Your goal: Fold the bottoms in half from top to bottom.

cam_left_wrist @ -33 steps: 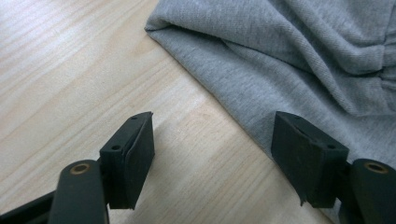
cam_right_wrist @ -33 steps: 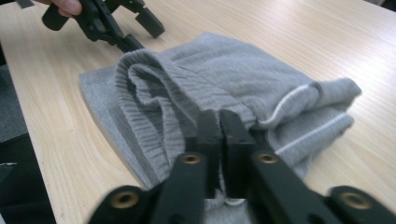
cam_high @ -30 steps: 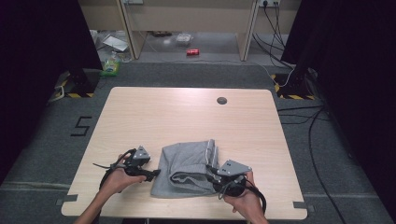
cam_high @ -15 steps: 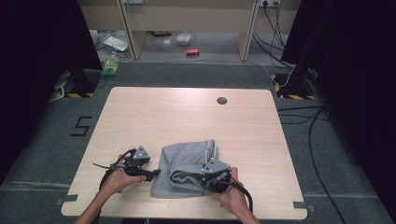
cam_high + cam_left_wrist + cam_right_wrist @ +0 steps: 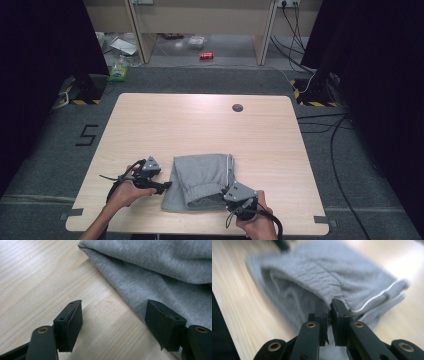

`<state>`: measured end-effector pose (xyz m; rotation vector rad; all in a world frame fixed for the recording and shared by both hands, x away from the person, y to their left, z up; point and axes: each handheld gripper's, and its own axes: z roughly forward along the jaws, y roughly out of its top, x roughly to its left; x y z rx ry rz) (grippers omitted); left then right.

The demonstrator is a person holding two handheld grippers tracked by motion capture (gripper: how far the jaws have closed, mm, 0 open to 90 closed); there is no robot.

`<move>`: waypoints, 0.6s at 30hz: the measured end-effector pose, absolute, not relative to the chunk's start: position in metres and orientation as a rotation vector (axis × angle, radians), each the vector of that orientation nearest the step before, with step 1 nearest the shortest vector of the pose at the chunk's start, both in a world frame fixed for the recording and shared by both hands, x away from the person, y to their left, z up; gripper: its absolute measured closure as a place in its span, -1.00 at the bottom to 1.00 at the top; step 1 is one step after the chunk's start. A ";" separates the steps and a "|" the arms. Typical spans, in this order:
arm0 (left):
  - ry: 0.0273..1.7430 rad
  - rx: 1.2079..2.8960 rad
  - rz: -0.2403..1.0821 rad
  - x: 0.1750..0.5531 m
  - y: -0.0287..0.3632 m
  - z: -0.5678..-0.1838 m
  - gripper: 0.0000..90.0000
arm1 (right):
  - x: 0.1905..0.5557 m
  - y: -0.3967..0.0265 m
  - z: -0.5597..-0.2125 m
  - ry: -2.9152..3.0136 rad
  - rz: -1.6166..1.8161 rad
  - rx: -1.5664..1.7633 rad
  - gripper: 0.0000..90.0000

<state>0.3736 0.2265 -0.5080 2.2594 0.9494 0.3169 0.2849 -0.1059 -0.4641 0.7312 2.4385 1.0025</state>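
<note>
A folded grey garment [image 5: 200, 180] with white piping lies near the table's front edge. My right gripper [image 5: 227, 196] sits at its near right corner. In the right gripper view its jaws have just been closing, and the right gripper [image 5: 329, 303] is now shut on a bunched fold of the grey garment [image 5: 332, 272]. My left gripper [image 5: 165, 186] rests low on the table at the garment's left edge. It is open [image 5: 113, 312]: one jaw is over bare wood, the other over the hem of the grey garment [image 5: 160, 270], and nothing is pinched.
The wooden table [image 5: 200, 125] has a round cable hole [image 5: 237, 107] near its far edge. On the floor beyond it lie a red can [image 5: 205, 55] and other clutter. Cables [image 5: 340, 150] run along the floor on the right.
My right gripper has pushed in at the garment's near right corner and its jaws have closed on the cloth. The left hand and its gripper have stayed where they were.
</note>
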 end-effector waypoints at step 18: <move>0.922 2.040 0.325 0.366 0.199 -0.463 -0.41 | 0.305 -0.116 -0.456 2.360 1.216 0.904 0.28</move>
